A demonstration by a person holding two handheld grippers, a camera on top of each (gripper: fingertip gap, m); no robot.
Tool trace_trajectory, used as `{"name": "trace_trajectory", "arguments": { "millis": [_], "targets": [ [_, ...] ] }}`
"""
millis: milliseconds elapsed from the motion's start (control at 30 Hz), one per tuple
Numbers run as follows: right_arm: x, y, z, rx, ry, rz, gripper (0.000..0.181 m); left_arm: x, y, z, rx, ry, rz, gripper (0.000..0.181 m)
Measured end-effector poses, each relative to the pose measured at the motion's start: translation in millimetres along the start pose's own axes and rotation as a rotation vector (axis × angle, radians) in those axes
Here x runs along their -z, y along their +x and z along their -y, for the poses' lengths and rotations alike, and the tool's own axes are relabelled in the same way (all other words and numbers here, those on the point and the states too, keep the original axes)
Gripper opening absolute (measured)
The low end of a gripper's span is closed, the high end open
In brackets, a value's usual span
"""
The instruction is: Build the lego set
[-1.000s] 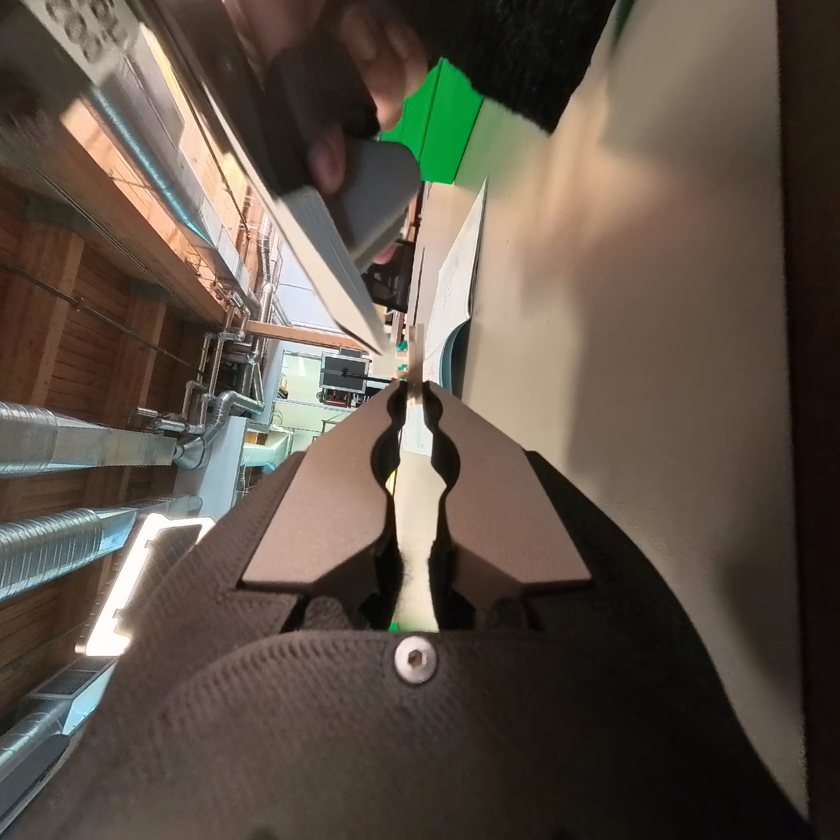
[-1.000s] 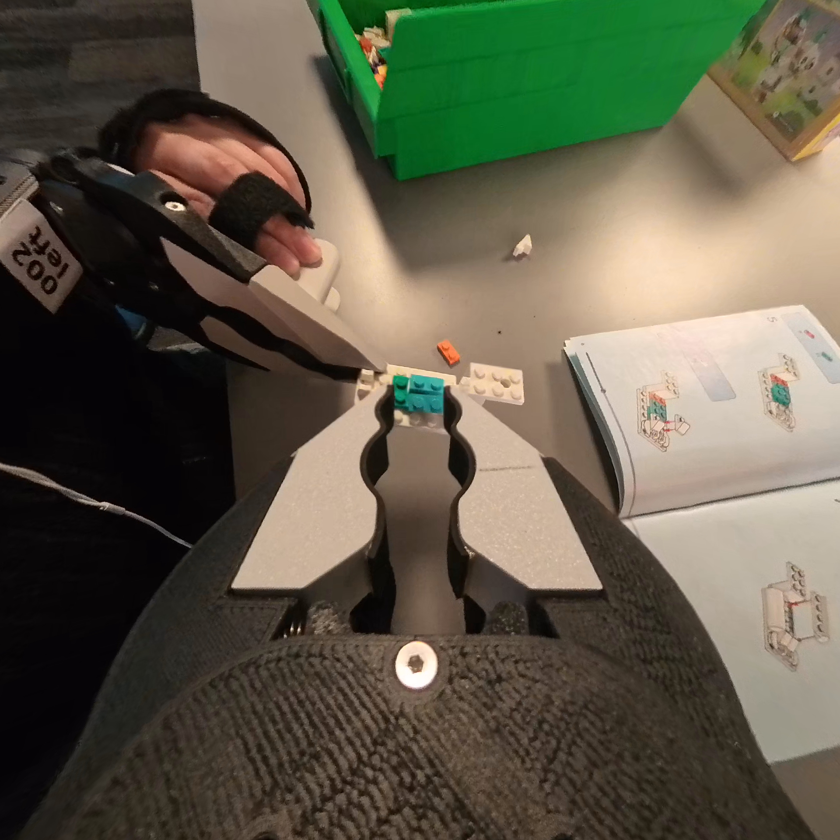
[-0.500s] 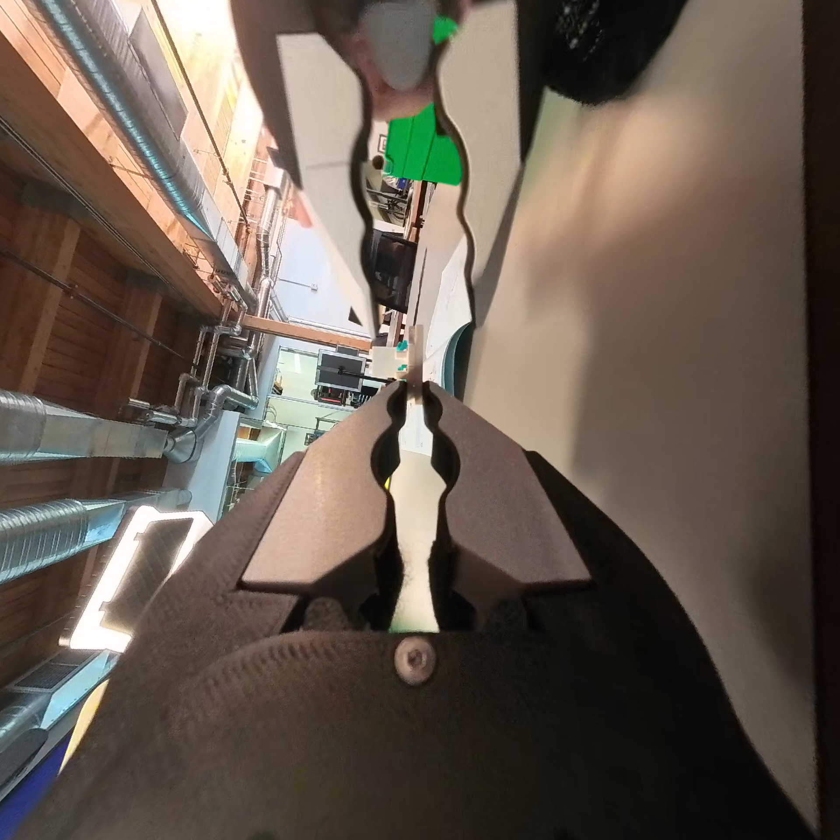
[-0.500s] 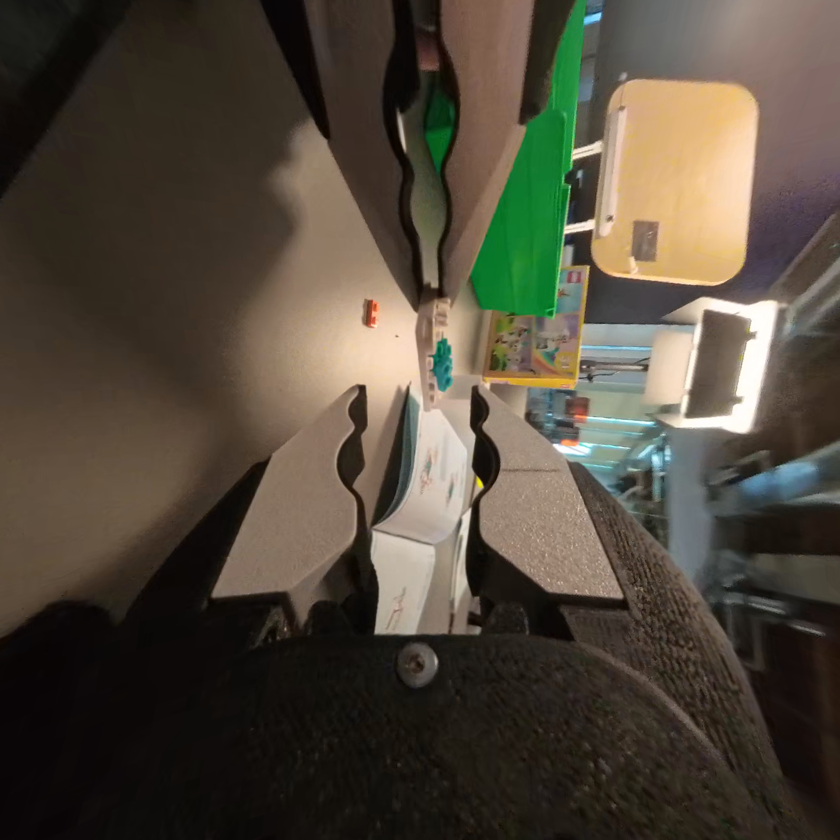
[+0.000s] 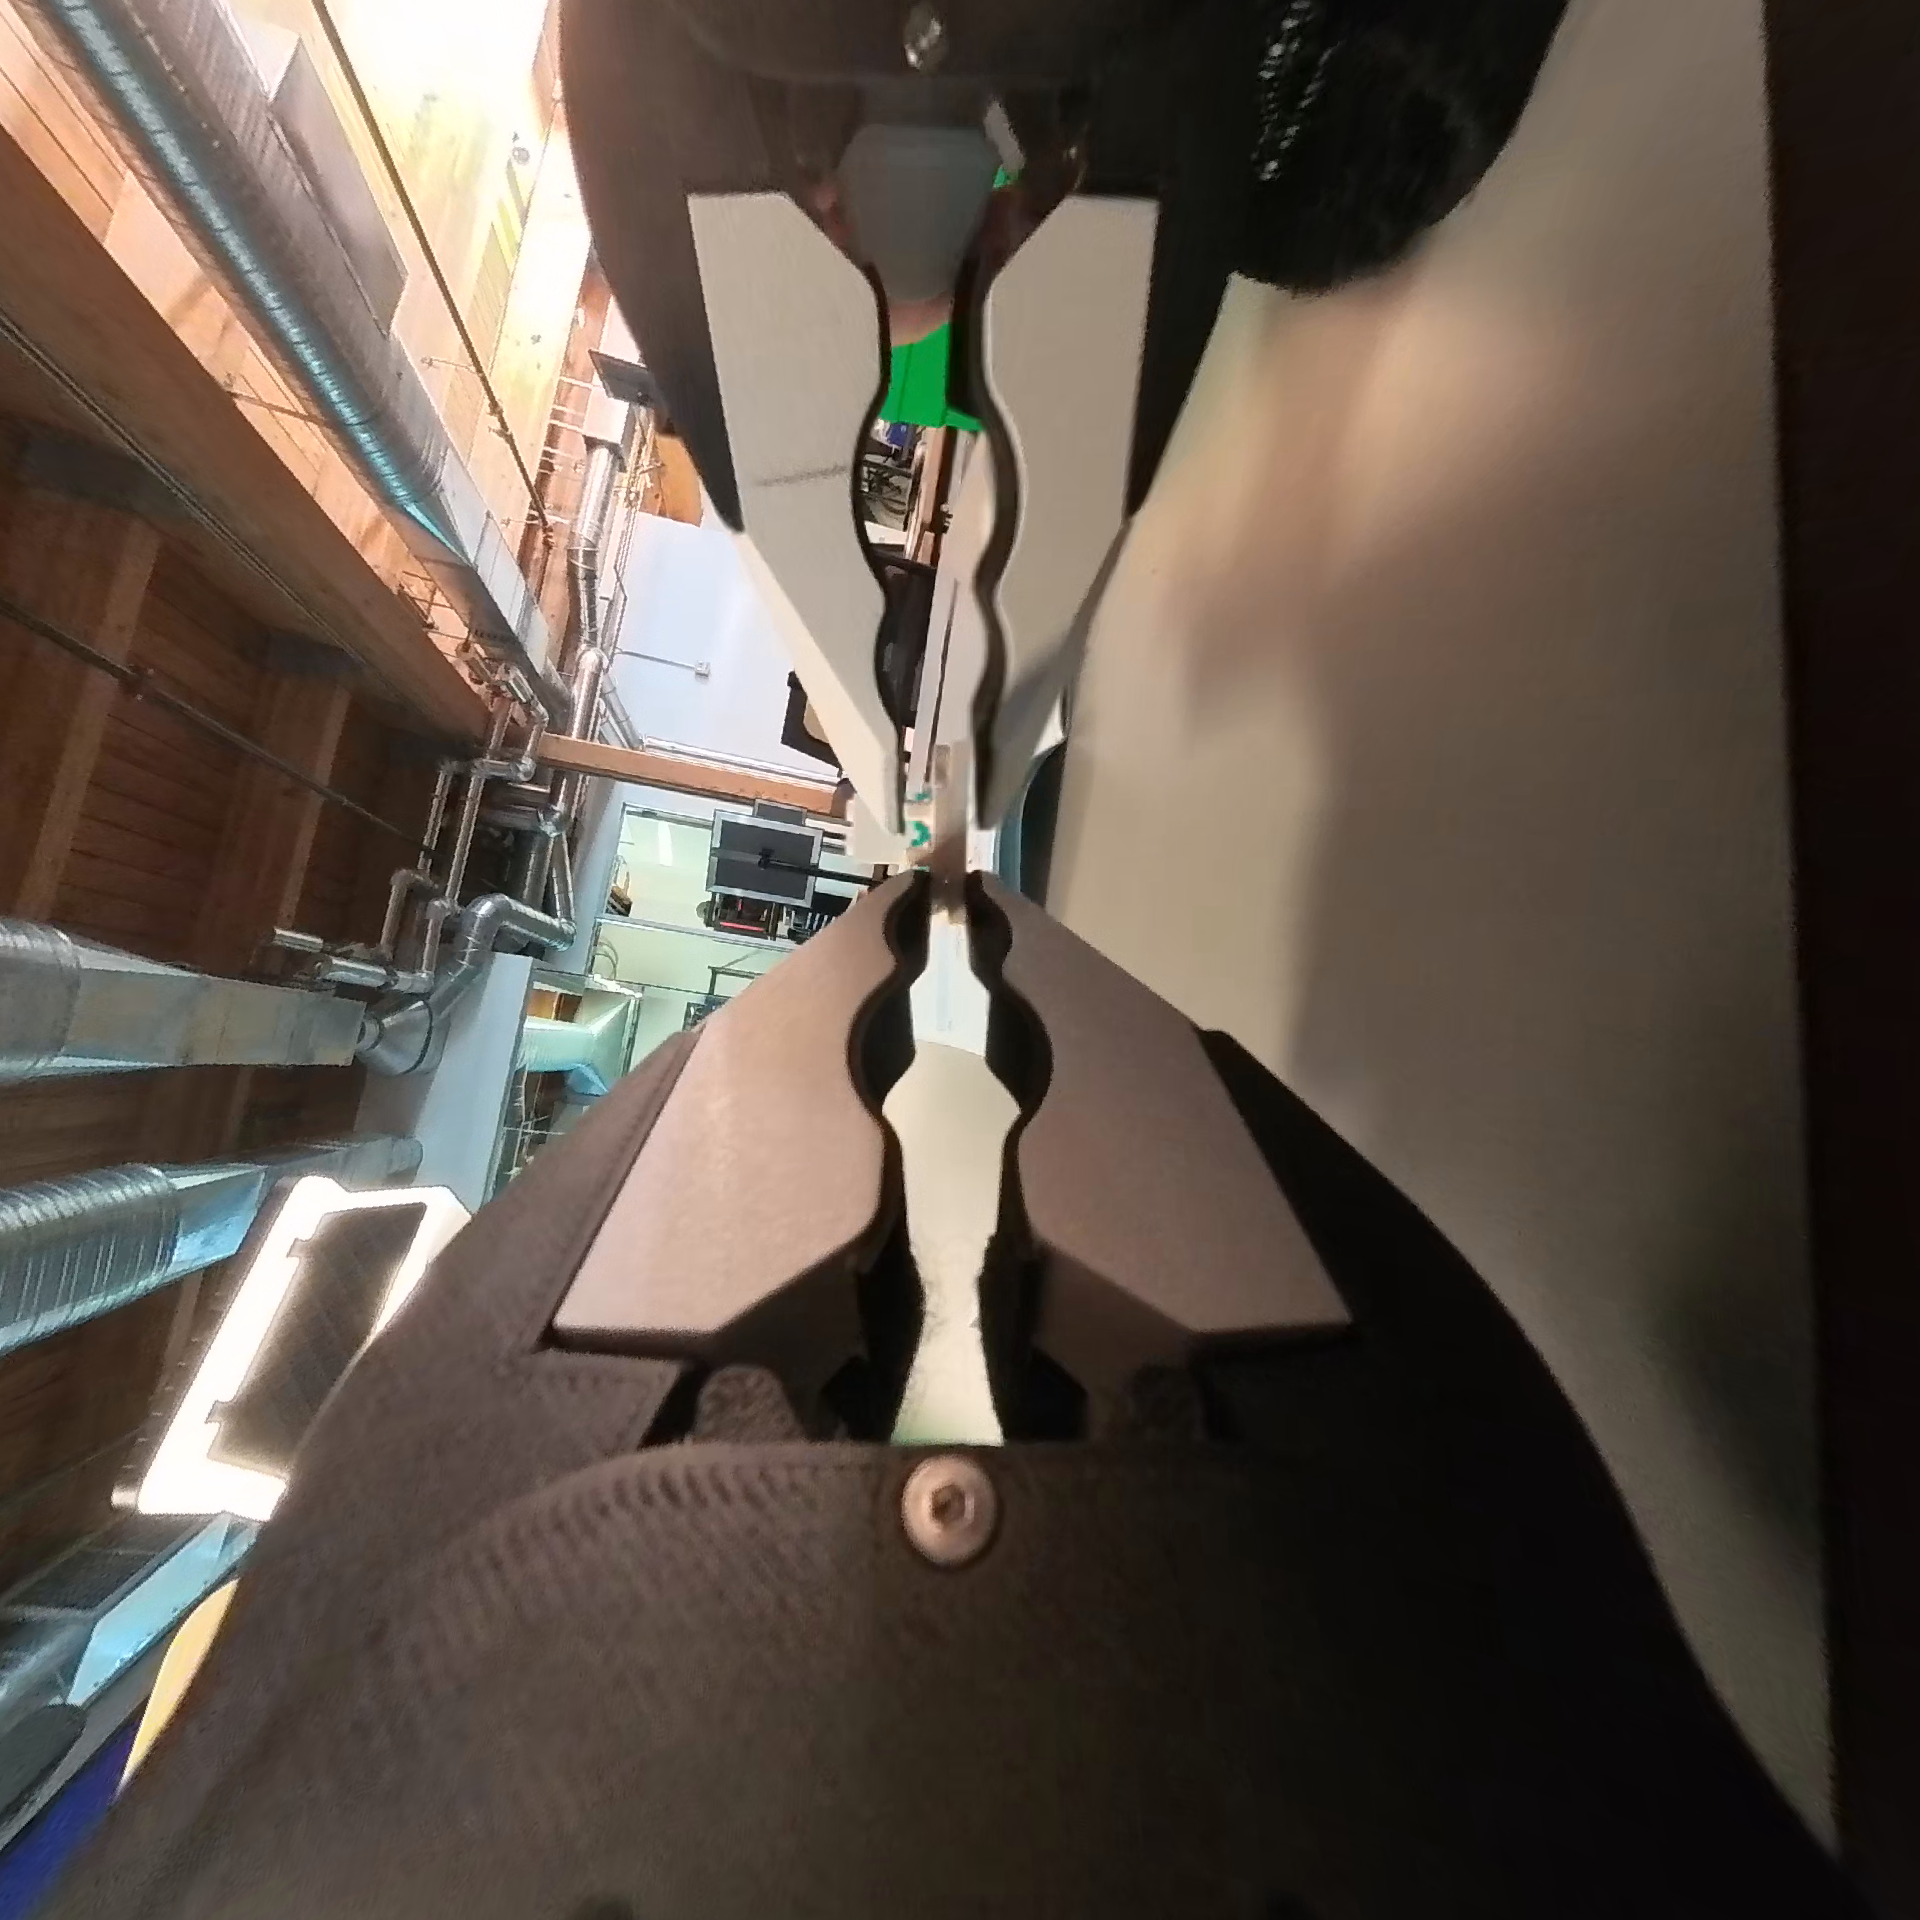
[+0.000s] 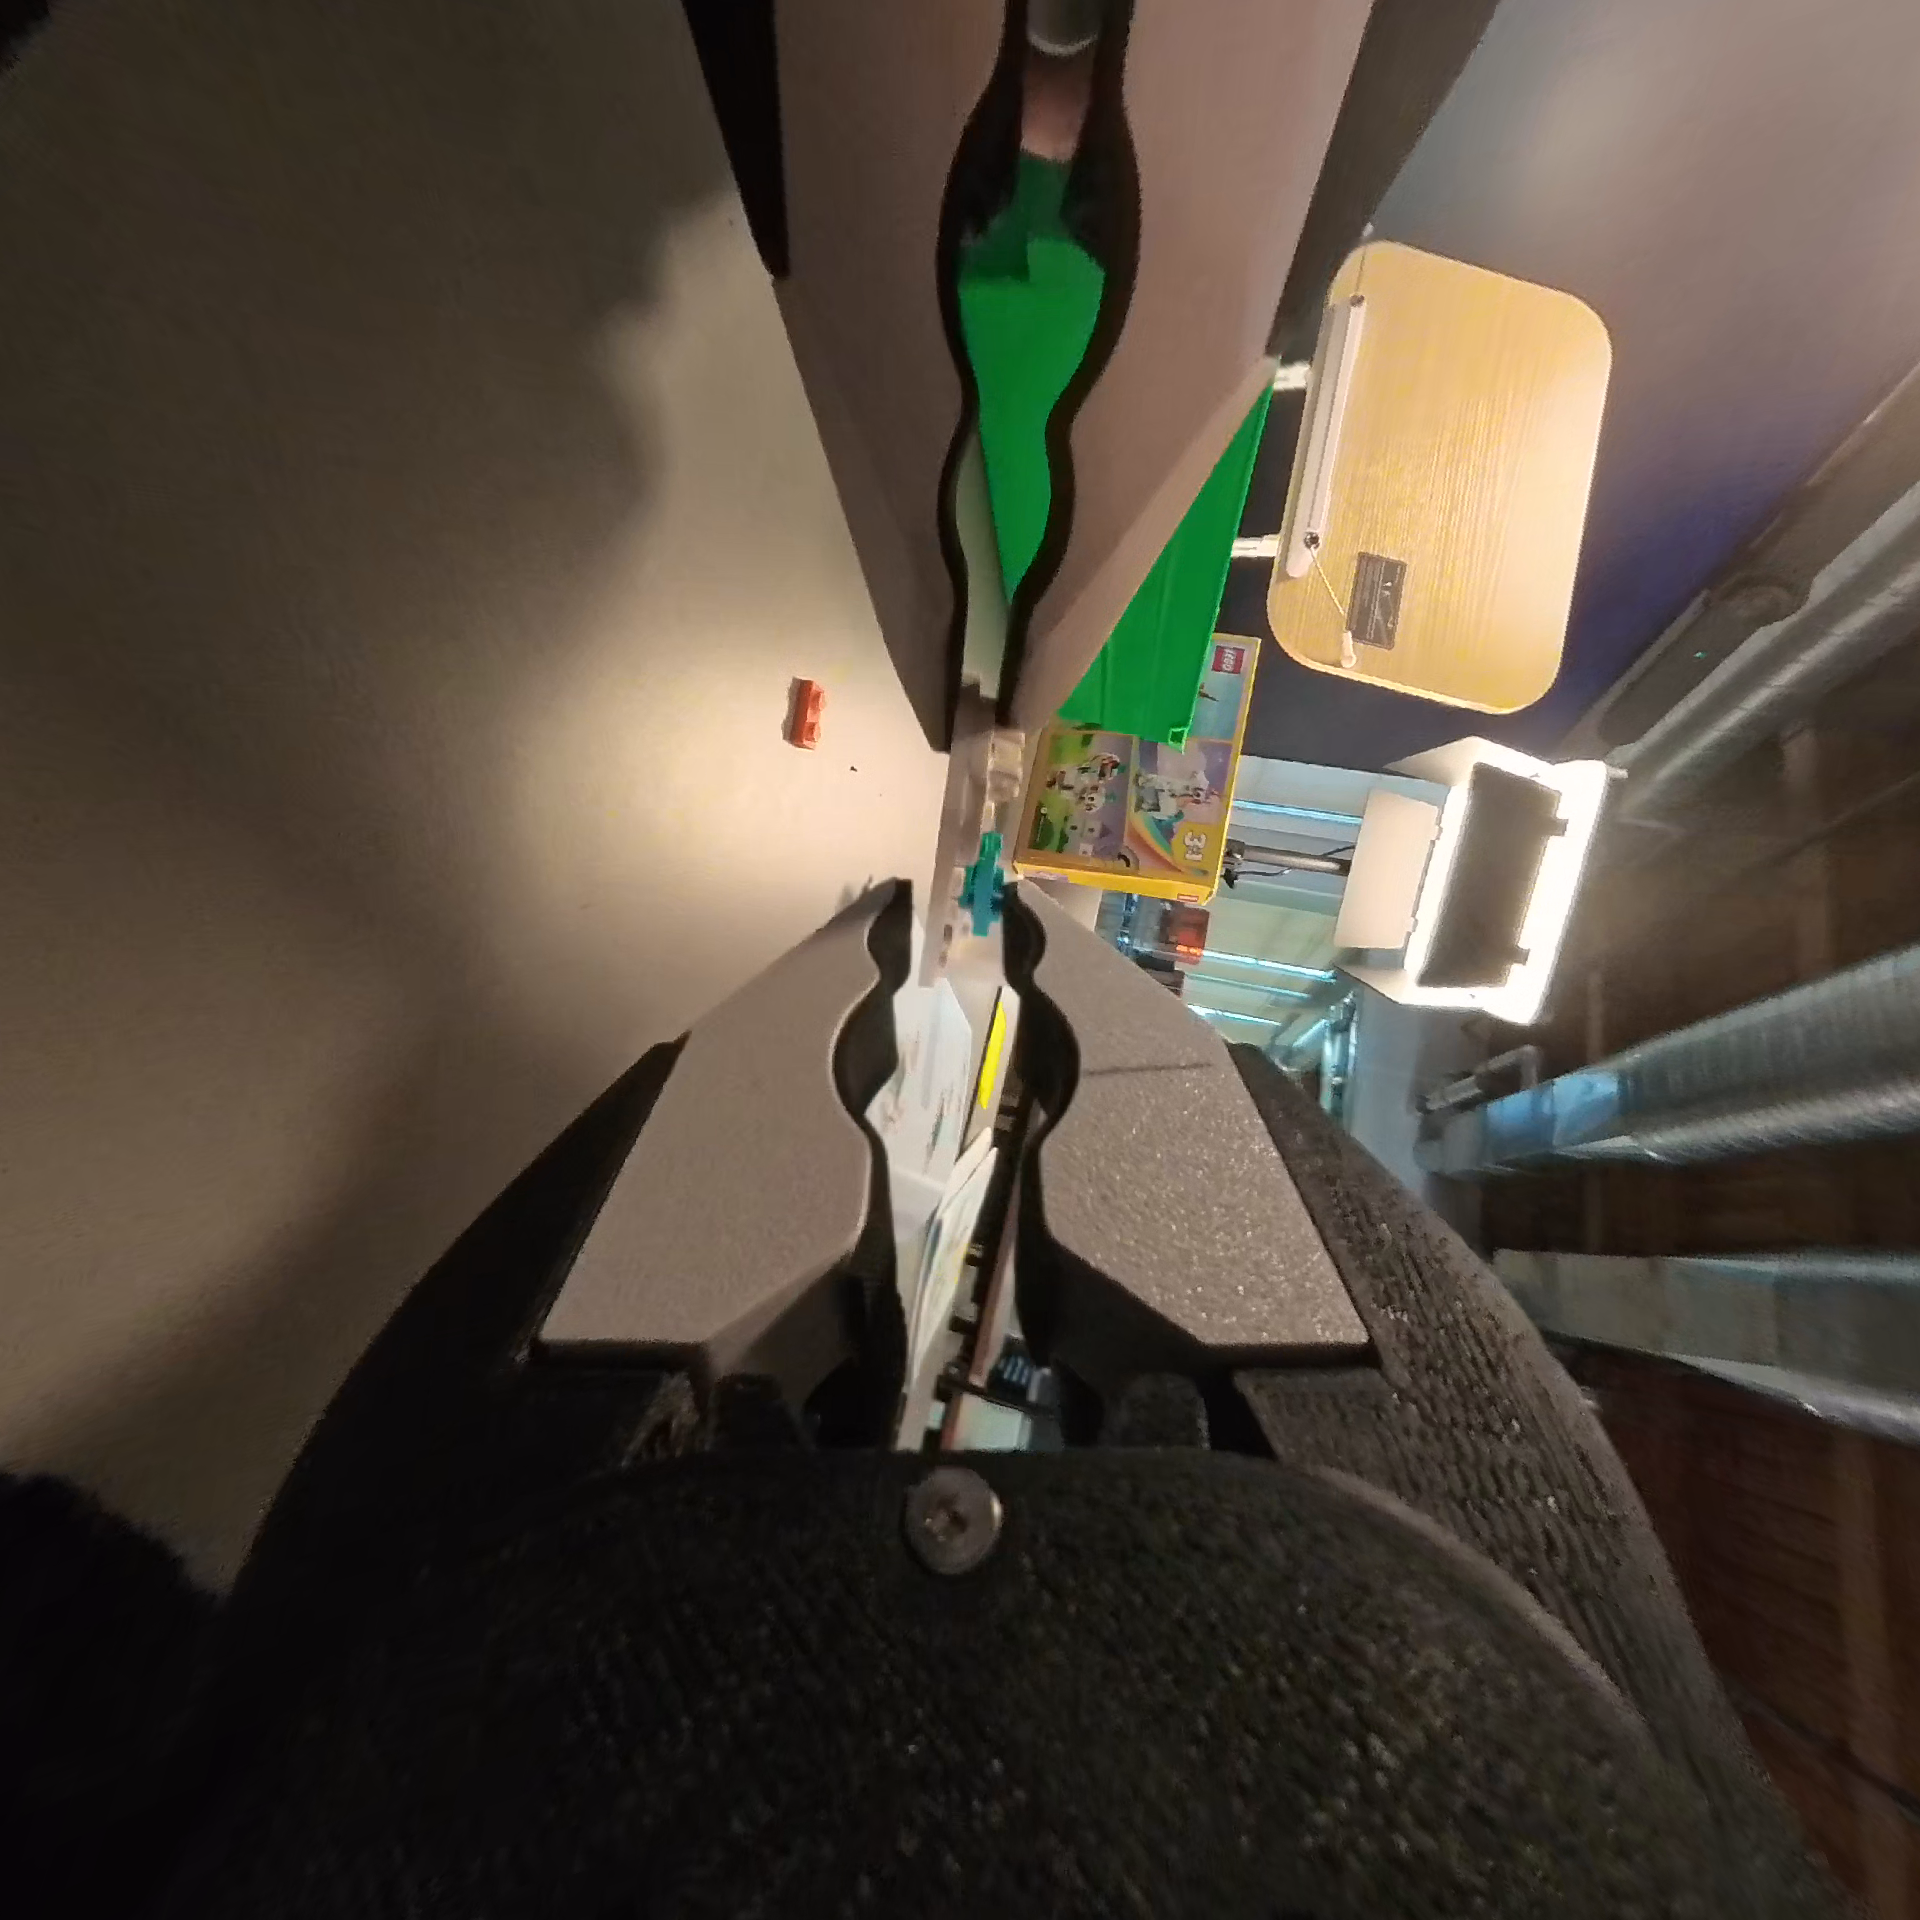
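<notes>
A small lego assembly, a white plate with a teal brick on it, is held off the grey table, seen edge-on. My right gripper is turned on its side. Its jaws are closed on the teal-brick end. My left gripper comes from the opposite side and is shut on the plate's other end. In the left wrist view my left gripper pinches the thin white plate. The right gripper meets it tip to tip from above.
A small orange brick lies loose on the table near the grippers. Behind them stand a green bin and the set's picture box. The open instruction booklet shows between my right fingers. Both grippers' tips are close together, under 4 cm apart.
My right gripper let go of the assembly, turned onto its side with jaws wide, and has now narrowed its jaws around the teal-brick end. My left gripper kept hold of the white plate.
</notes>
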State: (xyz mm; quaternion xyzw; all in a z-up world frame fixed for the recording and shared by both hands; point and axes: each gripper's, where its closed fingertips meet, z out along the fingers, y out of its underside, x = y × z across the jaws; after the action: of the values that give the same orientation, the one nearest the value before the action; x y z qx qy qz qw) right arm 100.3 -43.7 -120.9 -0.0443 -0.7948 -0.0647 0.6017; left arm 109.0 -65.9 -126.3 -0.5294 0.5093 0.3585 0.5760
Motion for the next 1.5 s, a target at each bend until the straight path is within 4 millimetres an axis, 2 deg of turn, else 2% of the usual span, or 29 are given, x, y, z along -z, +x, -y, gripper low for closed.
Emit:
{"name": "trace_trajectory", "arguments": {
  "millis": [267, 500, 633, 700, 733, 867, 967, 1100, 1233, 1500],
  "targets": [
    [1, 3, 1, 0.025, -0.015, 0.011, 0.010, 2, 0, 2, 0.011, 0.017, -0.006, 0.005],
    [0, -5, 0, 0.086, -0.034, 0.063, 0.009, 1, 6, 1, -0.003, 0.004, -0.043, 0.005],
    [-3, -5, 2, -0.103, 0.035, 0.072, 0.014, 4, -1, -10, 0.037, -0.028, -0.028, 0.005],
    [-1, -10, 4, -0.277, 0.101, 0.138, 0.032, 10, -7, -30, 0.055, -0.102, 0.003, 0.005],
    [0, -13, 4, -0.396, 0.143, 0.178, 0.037, 15, -11, -39, 0.073, -0.130, 0.019, 0.005],
    [-7, -35, 0, -0.849, 0.217, 0.445, 0.036, 33, -16, -64, 0.147, -0.212, 0.063, 0.005],
    [-19, -39, 7, -1.053, 0.281, 0.605, 0.036, 38, -15, -70, 0.135, -0.240, 0.072, 0.005],
    [-39, -35, 7, -1.065, 0.314, 0.672, 0.023, 35, -10, -69, 0.078, -0.254, 0.057, 0.005],
    [-58, -35, 5, -1.038, 0.313, 0.717, 0.023, 33, -8, -69, 0.080, -0.259, 0.050, 0.005],
    [-70, -39, 15, -1.027, 0.350, 0.853, 0.016, 33, -9, -71, 0.111, -0.258, 0.046, 0.005]
  ]
}}
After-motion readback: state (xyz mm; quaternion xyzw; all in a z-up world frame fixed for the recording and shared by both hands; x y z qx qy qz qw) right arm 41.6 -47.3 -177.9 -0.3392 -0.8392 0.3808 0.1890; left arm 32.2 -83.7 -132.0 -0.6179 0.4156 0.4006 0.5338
